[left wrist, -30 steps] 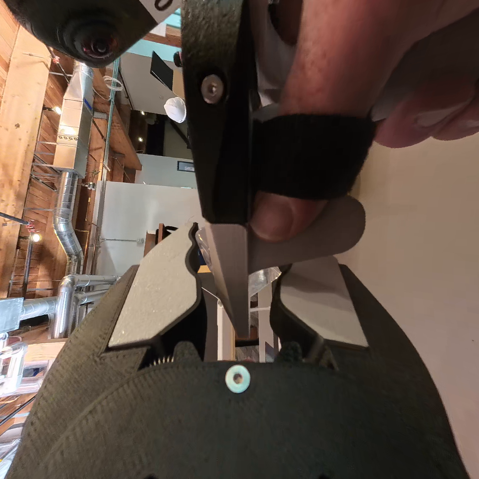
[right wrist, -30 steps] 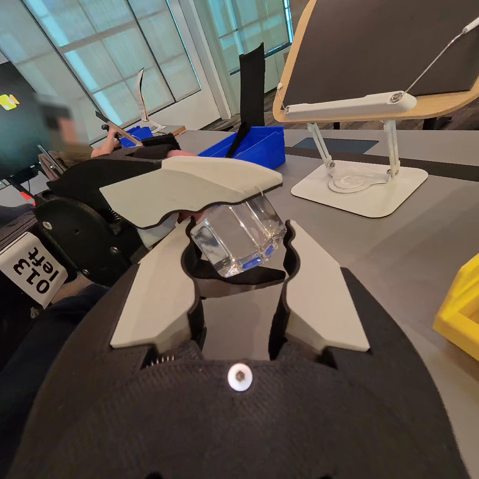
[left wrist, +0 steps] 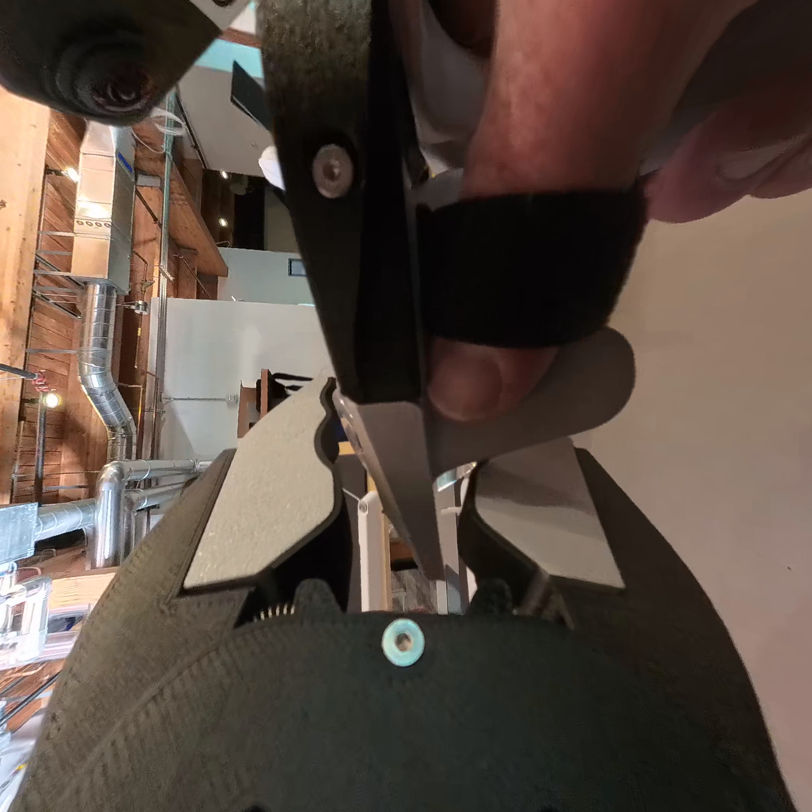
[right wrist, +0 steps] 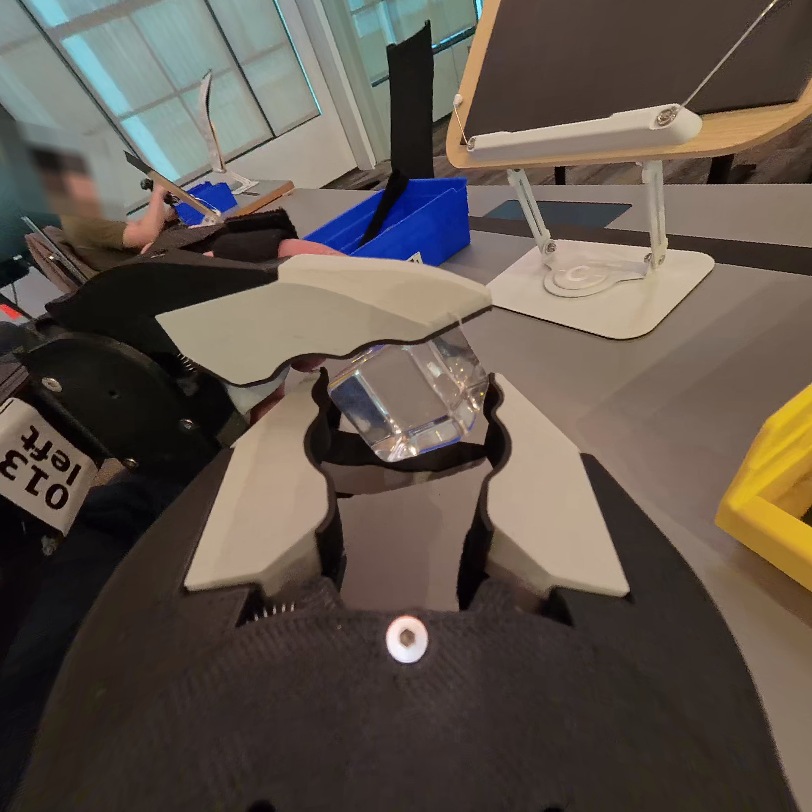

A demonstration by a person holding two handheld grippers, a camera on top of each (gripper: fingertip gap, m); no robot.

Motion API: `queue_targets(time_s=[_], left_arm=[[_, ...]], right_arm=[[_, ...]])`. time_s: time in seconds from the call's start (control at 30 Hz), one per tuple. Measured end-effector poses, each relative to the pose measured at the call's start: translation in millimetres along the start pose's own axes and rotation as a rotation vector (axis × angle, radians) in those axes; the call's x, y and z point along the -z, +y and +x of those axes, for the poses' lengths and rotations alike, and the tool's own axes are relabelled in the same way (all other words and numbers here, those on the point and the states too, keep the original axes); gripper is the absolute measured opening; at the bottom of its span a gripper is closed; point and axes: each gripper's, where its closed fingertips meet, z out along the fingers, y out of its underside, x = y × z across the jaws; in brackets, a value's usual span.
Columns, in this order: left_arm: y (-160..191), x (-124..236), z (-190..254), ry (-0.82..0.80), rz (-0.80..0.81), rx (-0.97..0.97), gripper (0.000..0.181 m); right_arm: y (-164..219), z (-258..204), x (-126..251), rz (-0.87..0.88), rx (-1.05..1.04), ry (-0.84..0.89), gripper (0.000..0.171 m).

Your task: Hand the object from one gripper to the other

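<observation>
The clear glass block [right wrist: 408, 404] hangs above the grey table [right wrist: 637, 417], pinched top and bottom between the 2 fingers of the left gripper [right wrist: 373, 382], which reaches in from the left in the right wrist view. Its upper finger lies flat over the block and the lower one shows as a dark edge beneath it.

The right gripper [right wrist: 406, 422] has its fingers spread, 1 on each side of the block. The gaps look thin, but contact on either side cannot be made out. In the left wrist view the right gripper's finger crosses between the left gripper's own fingers, and only slivers of the block [left wrist: 450, 476] show.

The step in hand looks like the taking grip. To do it well, the right fingers should close squarely on the block's flat side faces, not its bevelled corners, because smooth glass would likely slip or twist out of a skewed pinch. The left gripper should let go only once that hold is firm, opening without dragging the block, then backing out leftward.

The fingers cross at right angles, so they crowd each other. Closing too far forward could catch the left gripper's fingers.

Beyond stand a white stand [right wrist: 602, 290] carrying a board, a blue bin [right wrist: 408, 228] and a yellow bin [right wrist: 773, 496] at the right edge. All are well apart from the block, and none blocks the exchange.
</observation>
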Motion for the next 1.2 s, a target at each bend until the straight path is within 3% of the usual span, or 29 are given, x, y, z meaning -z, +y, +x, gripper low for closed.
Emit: queue_targets(time_s=[0.4,0.7,0.87,1.0,1.13,1.2], left_arm=[[5,-3,-1,0.004,-0.049,-0.006,0.059],[3,3,-9,-0.010,0.009,0.047,0.061],[4,14,-17,0.051,0.124,0.256,0.079],[-8,31,-25,0.120,0.308,0.457,0.087],[-25,42,-29,0.168,0.431,0.522,0.092],[-34,45,-27,0.191,0.469,0.519,0.092]], right_arm=[[-1,9,7,0.006,0.095,0.112,0.053],[-7,5,10,0.037,0.055,-0.010,0.051],[-14,-7,17,0.107,-0.063,-0.245,0.051],[-24,-32,33,0.173,-0.161,-0.577,0.051],[-30,-58,51,0.214,-0.196,-0.881,0.051],[-29,-66,53,0.202,-0.199,-0.955,0.051]])
